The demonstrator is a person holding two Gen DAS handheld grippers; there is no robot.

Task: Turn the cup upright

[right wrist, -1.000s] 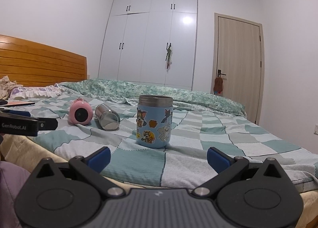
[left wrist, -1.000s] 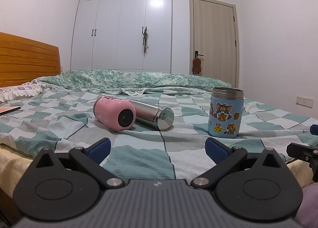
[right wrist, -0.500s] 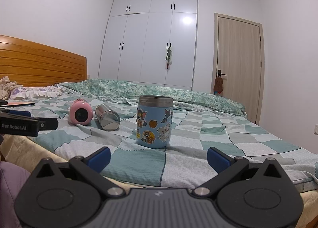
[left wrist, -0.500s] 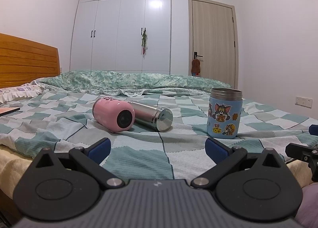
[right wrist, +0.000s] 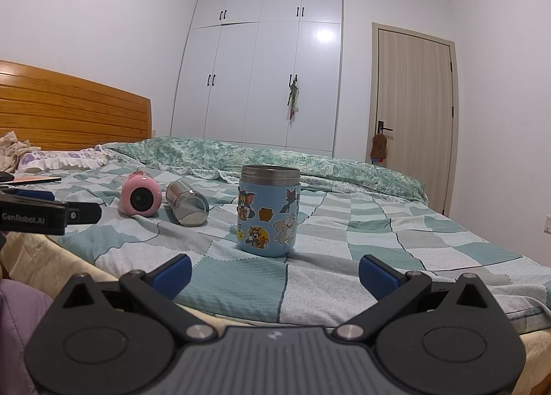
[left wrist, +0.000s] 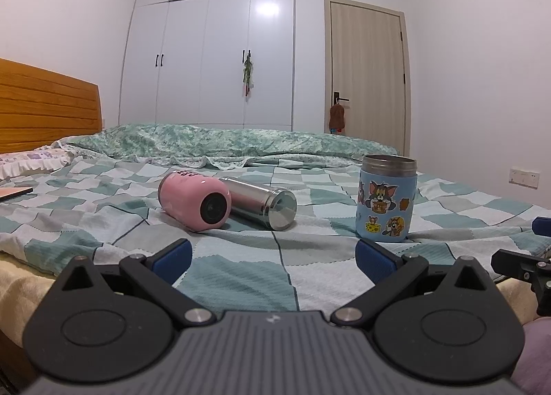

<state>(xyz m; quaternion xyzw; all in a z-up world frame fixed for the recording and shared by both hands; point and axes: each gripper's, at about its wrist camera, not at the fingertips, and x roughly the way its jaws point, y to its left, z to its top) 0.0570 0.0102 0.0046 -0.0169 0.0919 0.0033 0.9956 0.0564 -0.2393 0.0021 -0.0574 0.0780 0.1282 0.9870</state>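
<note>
Left wrist view has the left gripper (left wrist: 272,253) hanging at the near edge of the bed, blue fingers spread wide with nothing between them. On the checkered quilt (left wrist: 241,267) the pink cup (left wrist: 194,201) lies on its side at about 11 o'clock from the gripper, its dark end facing the camera, and the steel tumbler (left wrist: 261,202) lies on its side too, touching it on the right. The blue cartoon-sticker cup (left wrist: 387,198) already stands upright at about 1 o'clock. In the right wrist view the right gripper (right wrist: 275,272) is also wide apart and empty, with the sticker cup dead ahead at 12 o'clock and the two fallen ones off at 10 to 11. So nothing is grabbed, and I'd guess the pink one or the steel one is next. My worries: both are round and lying on soft bedding, so a nudge could roll them away. Since they touch, closing on one may shove the other. And a soft quilt makes a wobbly base for standing anything up, so it could tip right back over.
</note>
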